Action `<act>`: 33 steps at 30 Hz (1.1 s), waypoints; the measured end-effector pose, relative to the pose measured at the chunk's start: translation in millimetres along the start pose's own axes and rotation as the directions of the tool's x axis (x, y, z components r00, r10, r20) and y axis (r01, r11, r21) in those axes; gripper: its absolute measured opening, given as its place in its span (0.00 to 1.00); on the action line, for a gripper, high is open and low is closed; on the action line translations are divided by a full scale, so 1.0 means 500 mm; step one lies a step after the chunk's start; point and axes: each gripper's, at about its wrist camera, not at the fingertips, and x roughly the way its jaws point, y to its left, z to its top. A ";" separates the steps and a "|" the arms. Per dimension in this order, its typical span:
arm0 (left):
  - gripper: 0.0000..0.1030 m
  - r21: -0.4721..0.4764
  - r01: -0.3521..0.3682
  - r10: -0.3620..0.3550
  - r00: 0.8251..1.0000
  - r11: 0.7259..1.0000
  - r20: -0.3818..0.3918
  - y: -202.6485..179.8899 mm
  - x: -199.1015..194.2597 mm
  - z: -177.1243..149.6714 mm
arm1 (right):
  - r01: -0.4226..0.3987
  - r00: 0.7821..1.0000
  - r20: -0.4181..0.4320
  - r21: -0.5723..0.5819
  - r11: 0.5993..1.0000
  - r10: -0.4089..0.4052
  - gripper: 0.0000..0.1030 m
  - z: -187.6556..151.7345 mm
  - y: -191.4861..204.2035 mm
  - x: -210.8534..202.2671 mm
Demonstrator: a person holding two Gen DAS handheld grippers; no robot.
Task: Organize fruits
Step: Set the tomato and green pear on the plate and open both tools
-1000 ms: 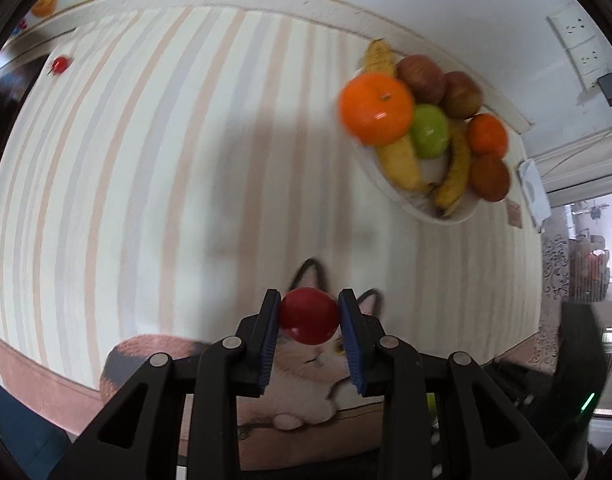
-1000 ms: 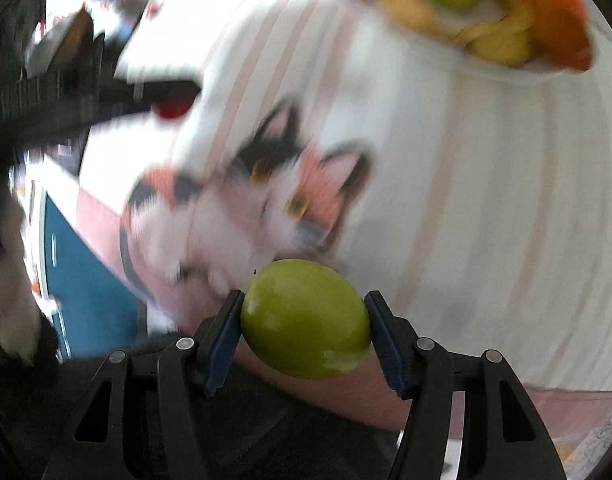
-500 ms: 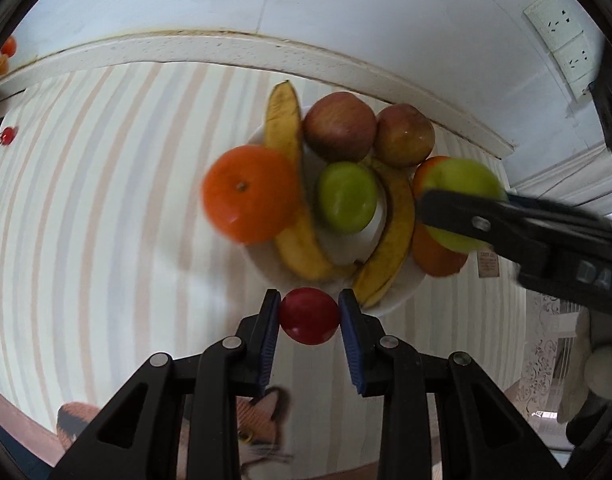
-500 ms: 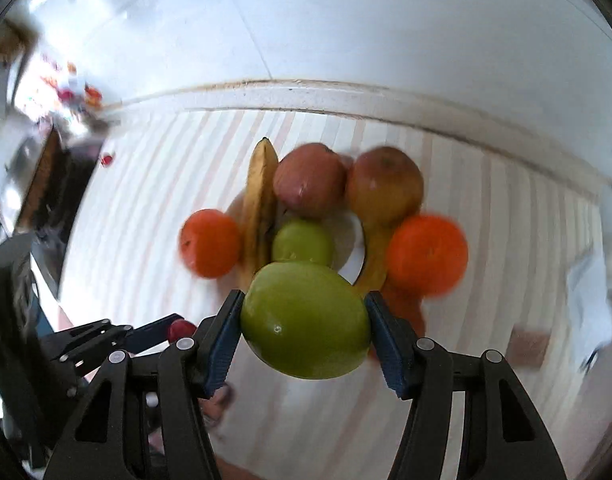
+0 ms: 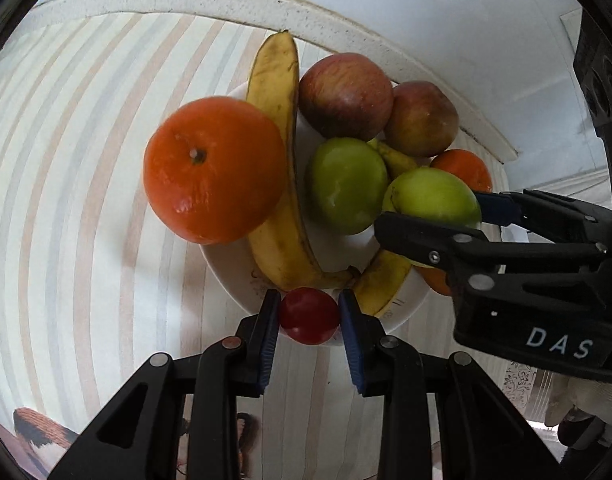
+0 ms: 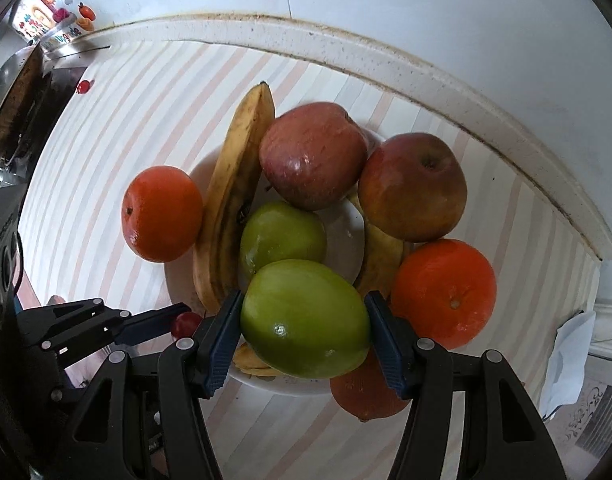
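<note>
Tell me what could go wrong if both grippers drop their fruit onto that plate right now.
The plate is already crowded with apples, oranges and bananas, so the green fruit held by the right gripper has only a small bare patch to land in and might roll off. The small red fruit in the left gripper sits over the plate's near rim and could fall onto the striped cloth. The grippers are close together and might bump.

Right gripper clamped on a green fruit above a white bowl of apples, oranges, bananas; left gripper at lower left, pinching a small red fruit.
</note>
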 end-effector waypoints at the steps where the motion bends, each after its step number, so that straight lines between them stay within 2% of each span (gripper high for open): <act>1: 0.27 0.002 0.002 -0.002 1.000 1.000 -0.001 0.000 0.001 -0.001 | -0.003 1.000 -0.002 0.001 1.000 0.003 0.62 0.000 -0.001 0.001; 5: 0.27 0.004 0.010 -0.010 1.000 1.000 -0.014 0.001 0.009 0.001 | -0.005 1.000 -0.002 0.010 1.000 0.005 0.64 0.003 0.000 0.004; 8: 0.27 0.006 0.003 -0.003 1.000 1.000 -0.017 -0.002 0.009 0.000 | -0.006 1.000 0.011 0.023 1.000 0.006 0.72 0.005 -0.004 -0.011; 13: 0.31 0.001 -0.002 0.002 0.999 1.000 -0.035 -0.014 0.011 0.003 | -0.034 0.998 0.055 0.080 0.996 0.030 0.75 0.003 -0.023 -0.046; 15: 0.37 0.006 0.002 -0.002 0.999 1.000 -0.035 -0.019 0.006 0.005 | -0.052 0.996 0.079 0.107 0.993 0.043 0.78 -0.001 -0.032 -0.063; 17: 0.53 0.018 -0.014 0.014 0.999 1.000 -0.030 -0.029 -0.002 0.007 | -0.064 0.993 0.109 0.136 0.989 0.049 0.79 -0.008 -0.042 -0.083; 19: 0.64 0.029 -0.015 0.015 1.000 0.999 -0.018 -0.032 -0.013 0.007 | -0.066 0.990 0.132 0.160 0.985 0.045 0.81 -0.018 -0.050 -0.101; 20: 0.74 0.035 -0.023 0.023 1.000 0.999 -0.012 -0.034 -0.023 0.006 | -0.065 0.989 0.143 0.174 0.983 0.040 0.85 -0.026 -0.055 -0.110; 22: 0.85 0.045 -0.029 0.030 1.000 0.999 -0.007 -0.036 -0.036 0.003 | -0.056 0.987 0.161 0.194 0.979 0.025 0.90 -0.040 -0.061 -0.126; 25: 0.85 0.065 -0.077 0.076 0.997 0.995 0.016 -0.038 -0.066 -0.002 | -0.019 0.982 0.189 0.247 0.969 -0.029 0.93 -0.075 -0.066 -0.153; 29: 0.85 0.097 -0.162 0.156 0.986 0.982 0.061 -0.029 -0.106 -0.007 | -0.011 0.974 0.218 0.313 0.950 -0.061 0.94 -0.124 -0.059 -0.167; 33: 0.85 0.127 -0.256 0.243 0.964 0.958 0.108 -0.021 -0.143 -0.016 | -0.012 0.971 0.225 0.360 0.933 -0.075 0.95 -0.170 -0.035 -0.165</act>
